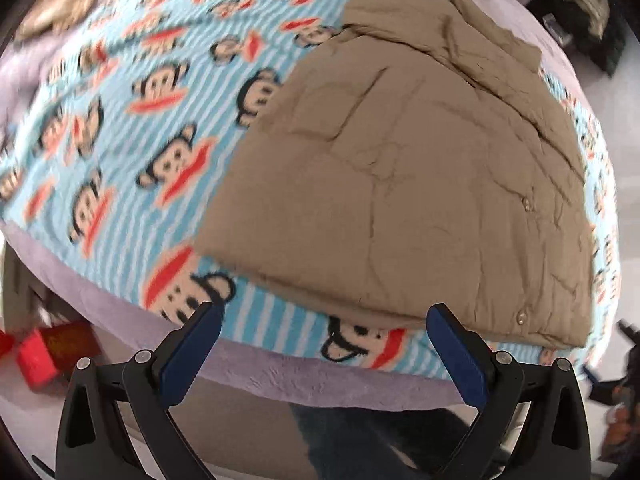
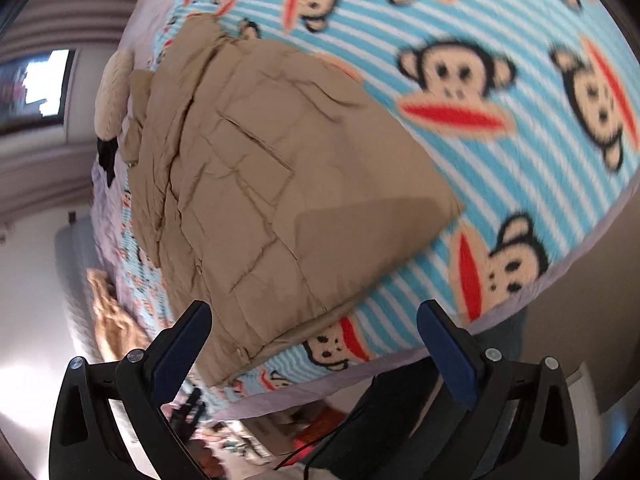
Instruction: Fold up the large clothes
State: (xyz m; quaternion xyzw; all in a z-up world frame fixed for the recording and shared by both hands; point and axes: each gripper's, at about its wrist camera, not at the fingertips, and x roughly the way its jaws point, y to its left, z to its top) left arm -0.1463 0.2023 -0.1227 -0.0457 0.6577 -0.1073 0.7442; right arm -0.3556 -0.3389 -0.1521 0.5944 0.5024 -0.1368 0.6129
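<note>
a tan quilted jacket (image 1: 400, 184) lay spread flat on a bed covered by a blue striped monkey blanket (image 1: 120, 120), its lower hem near the bed's front edge. the left tongs (image 1: 324, 336) hovered just short of that hem, spread wide and gripping nothing; the jacket lay straight ahead and slightly to their right, its long axis running away toward the collar at the far end. from the right wrist view, the right tongs (image 2: 314, 332) were equally wide apart and empty, with the jacket (image 2: 260, 180) ahead and a hem corner lying between the blue pads (image 2: 180, 344), though motion blur made it hard to say whether they touched the cloth. both tongs looked about equally near the hem.
</note>
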